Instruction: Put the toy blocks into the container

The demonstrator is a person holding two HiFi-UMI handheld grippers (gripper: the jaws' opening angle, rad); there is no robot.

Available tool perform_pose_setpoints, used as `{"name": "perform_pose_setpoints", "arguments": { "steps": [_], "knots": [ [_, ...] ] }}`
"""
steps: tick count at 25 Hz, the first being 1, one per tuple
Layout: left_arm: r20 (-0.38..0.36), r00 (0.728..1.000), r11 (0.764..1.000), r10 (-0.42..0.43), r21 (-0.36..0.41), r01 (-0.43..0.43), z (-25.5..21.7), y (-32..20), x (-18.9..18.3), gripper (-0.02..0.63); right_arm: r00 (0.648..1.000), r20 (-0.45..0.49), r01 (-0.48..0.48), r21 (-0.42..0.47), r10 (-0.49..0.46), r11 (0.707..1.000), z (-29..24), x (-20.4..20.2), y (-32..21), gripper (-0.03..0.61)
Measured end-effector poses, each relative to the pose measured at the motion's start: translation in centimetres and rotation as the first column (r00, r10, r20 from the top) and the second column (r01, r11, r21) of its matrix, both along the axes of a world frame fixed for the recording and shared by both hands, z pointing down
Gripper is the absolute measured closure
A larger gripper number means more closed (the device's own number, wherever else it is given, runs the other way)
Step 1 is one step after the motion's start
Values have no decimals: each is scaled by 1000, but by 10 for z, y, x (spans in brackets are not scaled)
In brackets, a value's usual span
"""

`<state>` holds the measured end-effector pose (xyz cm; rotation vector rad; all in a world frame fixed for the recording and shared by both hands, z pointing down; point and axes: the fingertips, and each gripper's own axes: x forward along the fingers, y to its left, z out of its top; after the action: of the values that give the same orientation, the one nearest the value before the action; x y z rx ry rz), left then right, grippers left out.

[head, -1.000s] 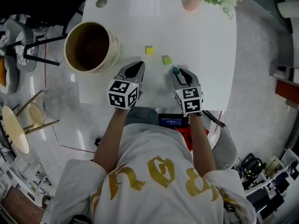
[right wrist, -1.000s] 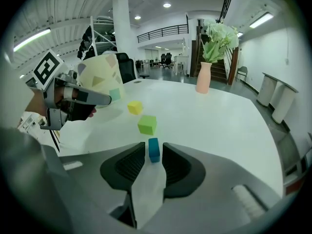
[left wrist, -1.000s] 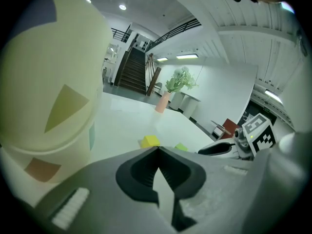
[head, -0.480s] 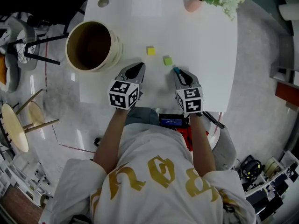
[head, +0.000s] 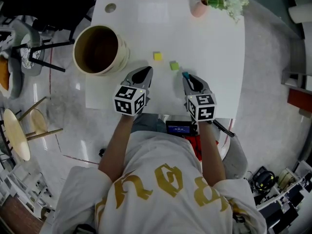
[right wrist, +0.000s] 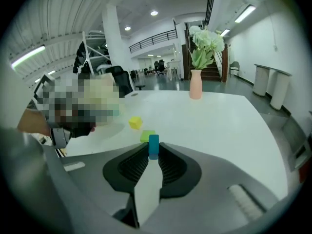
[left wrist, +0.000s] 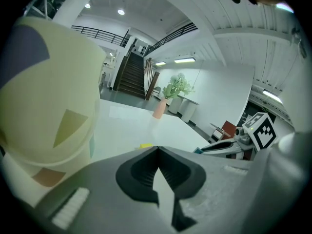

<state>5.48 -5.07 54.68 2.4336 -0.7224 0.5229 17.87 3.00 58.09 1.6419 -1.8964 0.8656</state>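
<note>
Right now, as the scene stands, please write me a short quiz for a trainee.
1. True or false: the left gripper holds a block.
2. Which block is between the jaws of the right gripper? A yellow, B green, C blue.
3. How many blocks lie loose on the table?
Key: 1 false, it is shut and empty. 2 C: the jaws have just been closing and pinch the blue block. 3 two: the yellow block and the green block.

The table (head: 214,48) looks smooth and glossy, the container (head: 122,48) matt outside.
</note>
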Motion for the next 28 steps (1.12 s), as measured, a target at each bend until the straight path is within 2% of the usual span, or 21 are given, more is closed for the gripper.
{"name": "perform_pose_setpoints", "arguments": {
  "steps": [6, 9, 12, 16, 21, 28],
  "knots": [
    [-55, 998, 998, -37, 50, 40, -33, -2, -1, 614, 999, 39, -6, 114, 1, 994, -44, -6, -11, 492],
    [-95, 995, 997, -34, 66, 40, -51, 4, -3, 614, 999, 42, -14, 143, 8, 990, -57, -11, -8, 492],
    [-160, 986, 998, -45, 41, 53, -65, 8, -9, 614, 999, 36, -19, 171, 13, 985, -69, -15, -4, 492],
    [-160, 985, 995, -57, 71, 69, -81, 13, -18, 614, 999, 31, -31, 198, 25, 980, -84, -17, 4, 492],
    [-246, 968, 993, -52, 94, 77, -111, 22, -22, 614, 999, 34, -47, 234, 40, 971, -98, -17, 15, 492],
    [-232, 970, 982, -73, 153, 110, -133, 40, -40, 614, 999, 38, -45, 287, 36, 957, -120, -27, 31, 492]
  ]
}}
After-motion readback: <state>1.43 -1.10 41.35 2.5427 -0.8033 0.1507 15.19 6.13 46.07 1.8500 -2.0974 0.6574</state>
